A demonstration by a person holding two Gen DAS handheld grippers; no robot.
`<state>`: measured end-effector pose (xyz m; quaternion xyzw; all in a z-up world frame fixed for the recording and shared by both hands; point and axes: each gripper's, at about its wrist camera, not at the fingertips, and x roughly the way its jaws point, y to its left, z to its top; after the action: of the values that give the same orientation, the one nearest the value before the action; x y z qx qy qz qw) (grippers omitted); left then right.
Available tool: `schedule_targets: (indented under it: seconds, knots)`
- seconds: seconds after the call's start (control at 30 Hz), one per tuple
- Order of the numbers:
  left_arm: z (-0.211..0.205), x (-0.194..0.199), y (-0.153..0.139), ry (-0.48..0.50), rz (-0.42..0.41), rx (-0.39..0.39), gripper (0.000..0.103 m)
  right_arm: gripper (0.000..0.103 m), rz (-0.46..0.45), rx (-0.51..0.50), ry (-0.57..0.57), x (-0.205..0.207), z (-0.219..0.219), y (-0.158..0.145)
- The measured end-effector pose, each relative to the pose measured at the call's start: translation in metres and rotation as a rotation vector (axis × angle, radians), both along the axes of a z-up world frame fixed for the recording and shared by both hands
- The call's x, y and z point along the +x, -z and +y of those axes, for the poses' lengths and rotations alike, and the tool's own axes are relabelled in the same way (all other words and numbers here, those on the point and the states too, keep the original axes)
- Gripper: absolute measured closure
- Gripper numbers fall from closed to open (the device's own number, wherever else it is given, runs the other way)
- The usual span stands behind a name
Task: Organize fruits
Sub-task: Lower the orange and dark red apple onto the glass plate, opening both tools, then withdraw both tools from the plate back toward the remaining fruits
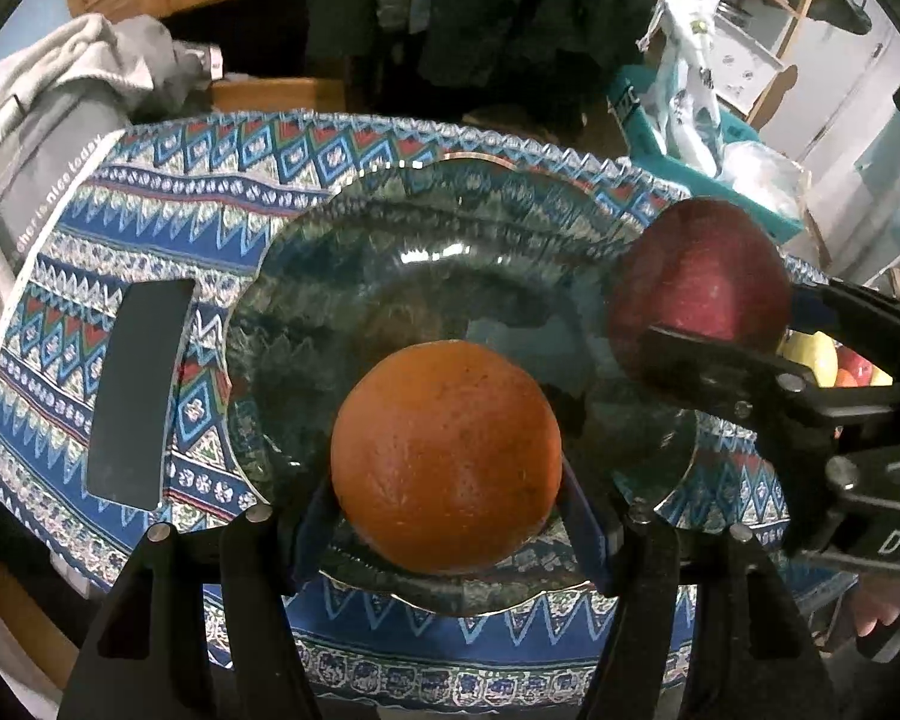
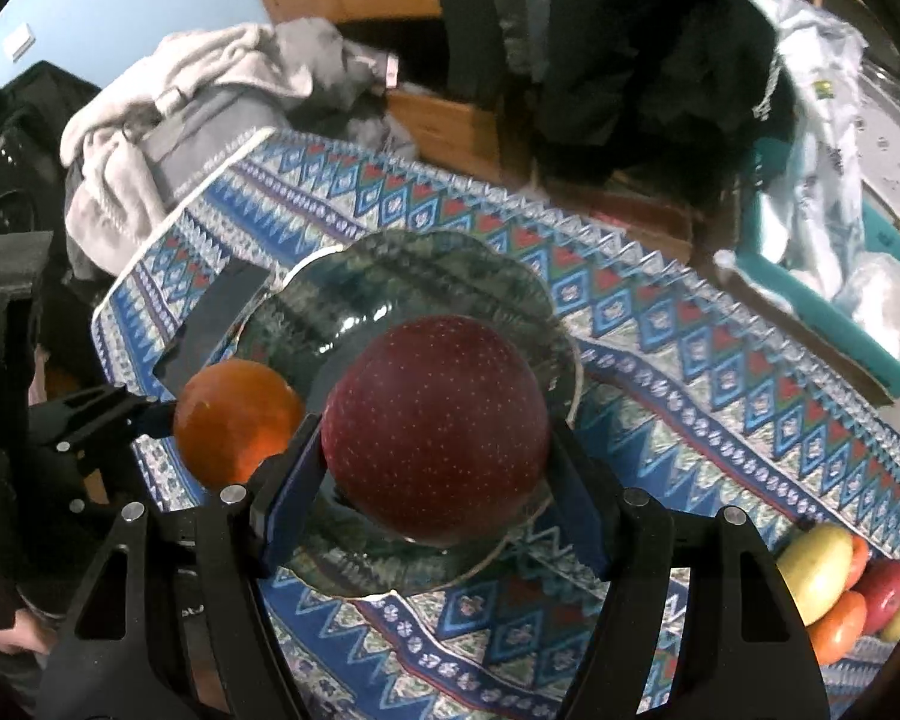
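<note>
Landmark: a dark green glazed plate with a scalloped rim (image 1: 306, 276), lying on a desk covered by a blue, red and white zigzag-patterned cloth (image 1: 354, 144).
Left hand-held gripper (image 1: 447, 516): its jaws are partly closed and clamp a round orange fruit with dimpled skin (image 1: 444, 456) between the blue pads; the orange hangs above the near part of the plate. In the right wrist view this orange (image 2: 237, 420) sits over the plate's left rim.
Right hand-held gripper (image 2: 435, 480): jaws drawn in on a large dark red apple with pale speckles (image 2: 435, 426), a blue pad pressed to each side; the apple hangs above the middle of the plate. From the left wrist view the same apple (image 1: 699, 282) is over the plate's right edge.
Spacing: orange and apple are near each other, the orange to the left of the apple; whether they touch I cannot tell.
Other fruit: a heap of yellow, red and orange fruits (image 2: 846, 588) lies on the cloth to the right of the plate, well apart from it.
Black flat rectangle (image 1: 135, 393): on the cloth just left of the plate.
Grey and white crumpled clothing (image 2: 168, 120): beyond the desk's far left corner, away from the plate.
Teal bin with white bags (image 2: 834, 276): off the desk, far right of the plate.
</note>
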<state>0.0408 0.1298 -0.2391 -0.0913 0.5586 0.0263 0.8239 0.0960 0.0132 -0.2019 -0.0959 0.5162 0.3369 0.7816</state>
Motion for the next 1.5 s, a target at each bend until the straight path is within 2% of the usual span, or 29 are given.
schedule_targets:
  seconds: [0.2, 0.43, 0.73, 0.83, 0.9, 1.17, 1.43, 1.5]
  knots:
    - [-0.002, 0.001, 0.018, 0.012, 0.042, 0.017, 0.035, 0.031, 0.053, -0.038, 0.001, 0.004, 0.008, 0.02]
    - [0.003, 0.002, 0.033, -0.001, 0.094, -0.018, 0.035, 0.031, 0.095, -0.076, -0.002, 0.006, 0.009, 0.041]
    - [-0.007, -0.001, 0.011, 0.035, 0.019, 0.1, 0.036, 0.031, 0.126, -0.07, 0.003, 0.007, 0.008, 0.05]
    - [-0.01, -0.001, 0.01, 0.048, 0.025, 0.099, 0.036, 0.031, 0.121, -0.073, 0.009, 0.006, 0.007, 0.048]
    - [-0.01, -0.002, 0.009, 0.046, 0.027, 0.1, 0.036, 0.032, 0.124, -0.032, 0.018, 0.007, 0.004, 0.043]
    - [-0.01, -0.004, -0.01, 0.029, -0.016, 0.082, 0.036, 0.032, 0.043, 0.014, 0.047, 0.007, -0.002, 0.007]
    - [-0.017, -0.004, -0.037, 0.024, -0.071, 0.054, 0.034, 0.032, -0.091, -0.047, 0.091, 0.0, -0.02, -0.018]
    - [-0.022, -0.005, -0.043, 0.031, -0.085, 0.054, 0.03, 0.032, -0.11, -0.055, 0.101, 0.0, -0.028, -0.025]
